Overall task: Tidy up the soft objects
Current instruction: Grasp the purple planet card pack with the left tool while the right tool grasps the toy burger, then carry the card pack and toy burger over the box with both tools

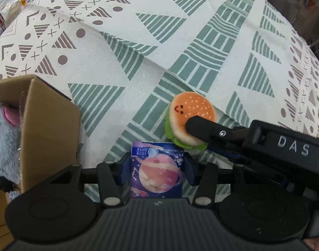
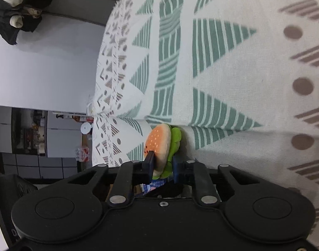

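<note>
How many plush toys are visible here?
2: a burger plush on the cloth, clamped by the right gripper, and a grey plush inside the cardboard box. More may be hidden there.

Close wrist views, shared burger plush (image 1: 189, 119) (right rolled)

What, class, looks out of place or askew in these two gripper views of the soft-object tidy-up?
Little stands out. The tablecloth is rumpled into creases. The left gripper holds a planet-print packet, flat rather than plush. The right gripper pinches the burger plush on edge. The cardboard box holds a grey plush.
</note>
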### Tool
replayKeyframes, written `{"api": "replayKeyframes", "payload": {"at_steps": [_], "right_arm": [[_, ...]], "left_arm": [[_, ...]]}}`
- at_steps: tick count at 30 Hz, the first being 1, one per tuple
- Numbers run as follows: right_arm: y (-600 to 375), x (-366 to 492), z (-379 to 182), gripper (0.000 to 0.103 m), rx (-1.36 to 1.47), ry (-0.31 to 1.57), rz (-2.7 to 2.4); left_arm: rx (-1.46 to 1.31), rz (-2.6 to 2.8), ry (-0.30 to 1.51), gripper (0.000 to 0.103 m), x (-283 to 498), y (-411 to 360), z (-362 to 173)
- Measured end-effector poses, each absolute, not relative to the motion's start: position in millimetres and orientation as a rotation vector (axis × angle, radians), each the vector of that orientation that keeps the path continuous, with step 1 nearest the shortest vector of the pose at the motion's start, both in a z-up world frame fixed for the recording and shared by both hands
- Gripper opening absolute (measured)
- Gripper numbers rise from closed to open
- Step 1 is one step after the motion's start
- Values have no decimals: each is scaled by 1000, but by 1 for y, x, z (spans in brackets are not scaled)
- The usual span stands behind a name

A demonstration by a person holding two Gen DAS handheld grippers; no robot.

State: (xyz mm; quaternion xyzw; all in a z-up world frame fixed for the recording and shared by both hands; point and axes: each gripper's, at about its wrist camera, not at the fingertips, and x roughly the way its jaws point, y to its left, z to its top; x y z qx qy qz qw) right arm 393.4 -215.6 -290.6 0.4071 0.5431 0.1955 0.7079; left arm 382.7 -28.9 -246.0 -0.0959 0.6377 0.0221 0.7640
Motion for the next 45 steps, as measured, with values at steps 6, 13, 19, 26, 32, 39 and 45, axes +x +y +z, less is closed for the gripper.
{"api": "replayKeyframes", "payload": {"at_steps": [6,13,19,26,32,39,45], "right_arm": [[-227,380,-272,17,859,1155,398],[-233,358,-234,17,786,1056,382],[-238,335,-209,17,759,991,341],[-233,305,-184,17,717,932,344],[-226,283,-160,17,657,883,328],[-207,263,-141,17,608,849,336],[-193,248,-127,17,573,817,331]], "left_arm": [[-234,47,1332,50,371,-22,-222],[-267,53,1266,50,351,-14,-190],[-268,33,1199,50,334,-12,-158],[-265,28,1133,50,311,-3,-130],[-280,27,1079,50,288,9,-112],[-296,35,1031,50,266,27,-95],[-316,34,996,50,250,45,-83]]}}
